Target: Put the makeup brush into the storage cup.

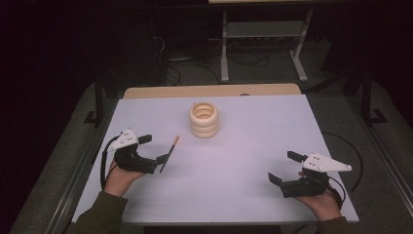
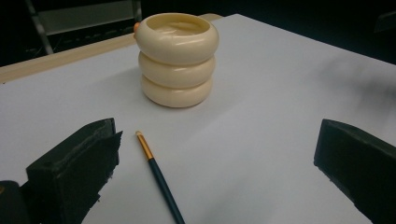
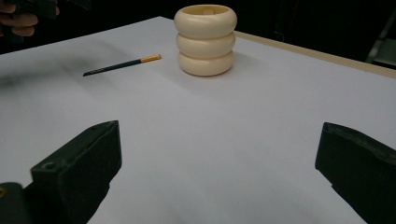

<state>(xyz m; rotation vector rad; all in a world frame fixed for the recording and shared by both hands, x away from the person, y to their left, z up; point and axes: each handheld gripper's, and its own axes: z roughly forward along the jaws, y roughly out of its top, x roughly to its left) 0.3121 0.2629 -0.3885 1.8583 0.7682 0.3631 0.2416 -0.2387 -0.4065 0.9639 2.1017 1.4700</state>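
Observation:
A cream pot (image 1: 203, 119) shaped like three stacked rings stands upright at the back middle of the white table (image 1: 253, 146). A thin dark paintbrush (image 1: 169, 153) with a gold ferrule lies flat left of centre, tip toward the pot. My left gripper (image 1: 154, 149) is open at the brush's handle end. In the left gripper view the paintbrush (image 2: 156, 172) lies on the table between the jaws, nearer the left one, with the pot (image 2: 177, 58) beyond. My right gripper (image 1: 284, 167) is open and holds nothing at the front right; its view shows the pot (image 3: 205, 39) and paintbrush (image 3: 123, 64) farther off.
A wooden strip (image 1: 209, 90) borders the table's far edge. Behind it on the dark floor stand a metal frame (image 1: 263, 44) and loose cables (image 1: 185, 68). Metal rails (image 1: 83, 165) run along the table's left and right sides. The other hand (image 3: 18, 16) appears top left in the right gripper view.

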